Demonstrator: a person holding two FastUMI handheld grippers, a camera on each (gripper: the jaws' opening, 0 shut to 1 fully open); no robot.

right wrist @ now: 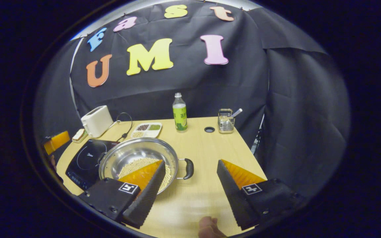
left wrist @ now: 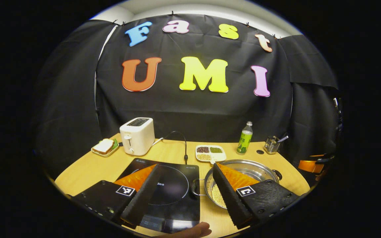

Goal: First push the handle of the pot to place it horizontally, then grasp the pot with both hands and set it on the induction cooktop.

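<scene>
Now: both grippers spread | pot (right wrist: 137,158) beside cooktop (left wrist: 174,195) | handle (right wrist: 188,169) seemingly between right gripper (right wrist: 190,172) fingers

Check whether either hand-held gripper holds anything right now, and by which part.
Nothing is held. The left hand-held gripper and right hand-held gripper are both open, clear of the pot.

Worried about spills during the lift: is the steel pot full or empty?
Neither: the shiny steel pot holds a shallow layer of pale beans on its bottom, with bare metal wall above.
</scene>
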